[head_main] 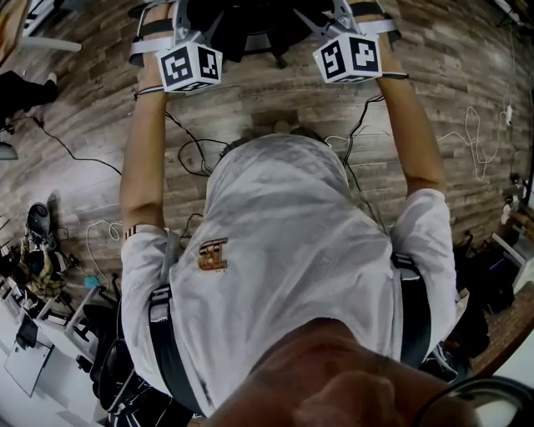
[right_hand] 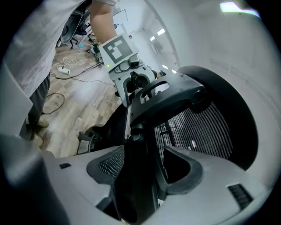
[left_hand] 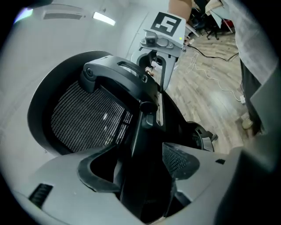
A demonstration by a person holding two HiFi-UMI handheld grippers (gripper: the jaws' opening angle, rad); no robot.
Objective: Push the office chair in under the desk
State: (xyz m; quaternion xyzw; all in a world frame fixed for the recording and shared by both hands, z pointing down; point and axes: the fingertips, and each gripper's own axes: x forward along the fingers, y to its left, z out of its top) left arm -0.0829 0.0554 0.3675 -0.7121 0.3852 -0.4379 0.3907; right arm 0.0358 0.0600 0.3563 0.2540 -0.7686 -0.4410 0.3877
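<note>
The black office chair (head_main: 242,23) stands at the top of the head view, between my two outstretched arms. Its mesh back (left_hand: 88,116) fills the left gripper view, and the mesh back (right_hand: 197,127) also fills the right gripper view. My left gripper (left_hand: 145,176) stands open with a black upright bar of the chair's back frame between its jaws. My right gripper (right_hand: 140,176) is open around the same frame from the other side. In the head view the left gripper (head_main: 179,37) and right gripper (head_main: 355,33) sit at the chair's two sides. No desk shows.
Wood-plank floor (head_main: 267,108) lies under the chair, with loose cables (head_main: 196,154) by my feet and a white cable (head_main: 476,125) at the right. Bags and chair bases (head_main: 50,267) crowd the lower left.
</note>
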